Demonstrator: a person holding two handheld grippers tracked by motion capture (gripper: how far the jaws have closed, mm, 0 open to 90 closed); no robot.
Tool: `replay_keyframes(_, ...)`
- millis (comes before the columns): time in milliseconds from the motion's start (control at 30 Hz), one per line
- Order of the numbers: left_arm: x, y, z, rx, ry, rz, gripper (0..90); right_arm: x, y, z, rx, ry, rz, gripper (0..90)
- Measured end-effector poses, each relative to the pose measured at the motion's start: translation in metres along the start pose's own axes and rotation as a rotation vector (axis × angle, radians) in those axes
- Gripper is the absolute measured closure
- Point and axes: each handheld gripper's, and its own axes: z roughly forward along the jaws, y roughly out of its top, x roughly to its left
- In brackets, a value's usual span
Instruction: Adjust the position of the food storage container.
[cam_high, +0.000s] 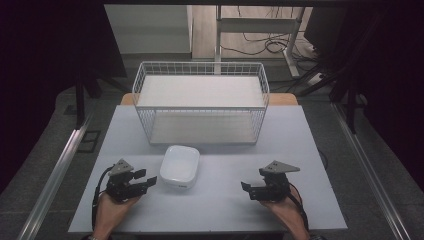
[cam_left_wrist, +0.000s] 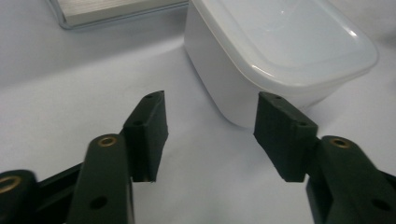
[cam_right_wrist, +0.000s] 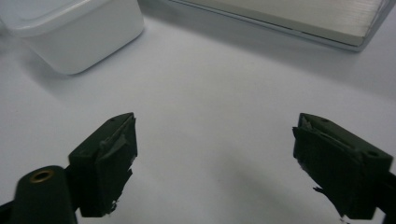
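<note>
Both hand-held grippers, left and right, gape empty; left should straddle the tub's corner squarely before clamping.

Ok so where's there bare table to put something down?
Bare table lies between the lidded white container and the right hand-held gripper, and along both sides of the wire basket. Tightest: the strip between container and basket front.

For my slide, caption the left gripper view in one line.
Left gripper, jaws open, poised beside a corner of the lidded white container on the pale table.
</note>
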Motion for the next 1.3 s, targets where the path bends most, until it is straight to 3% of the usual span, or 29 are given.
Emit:
replay_keyframes(167, 0.002, 0.006, 0.01, 0.013, -0.011, 0.026, 57.4, 0.005, 0.007, 0.004, 0.004, 0.014, -0.018, 30.5)
replay_keyframes(333, 0.004, 0.011, 0.018, 0.031, -0.007, 0.039, 65.0, 0.009, 0.009, 0.009, 0.022, 0.036, -0.029, 37.6)
replay_keyframes(467, 0.005, 0.017, 0.025, 0.041, -0.014, 0.053, 76.2, 0.011, 0.011, 0.013, 0.035, 0.042, -0.051, 46.2)
replay_keyframes(633, 0.002, 0.019, 0.036, 0.099, -0.03, 0.066, 87.0, 0.014, 0.014, 0.016, 0.051, 0.058, -0.096, 66.2)
replay_keyframes(800, -0.002, 0.018, 0.038, 0.112, -0.087, 0.05, 90.0, 0.014, 0.016, 0.017, 0.047, 0.074, -0.103, 78.6)
replay_keyframes(967, -0.021, 0.017, 0.045, 0.149, -0.141, 0.097, 90.0, 0.016, 0.017, 0.021, 0.066, 0.09, -0.107, 87.3)
replay_keyframes(1100, -0.032, 0.017, 0.049, 0.161, -0.178, 0.113, 90.0, 0.017, 0.018, 0.023, 0.08, 0.095, -0.109, 88.9)
replay_keyframes(1133, -0.037, 0.017, 0.052, 0.171, -0.207, 0.122, 90.0, 0.018, 0.019, 0.025, 0.087, 0.095, -0.1, 89.0)
replay_keyframes(1300, -0.049, 0.018, 0.06, 0.181, -0.266, 0.144, 90.0, 0.021, 0.021, 0.03, 0.09, 0.104, -0.089, 89.1)
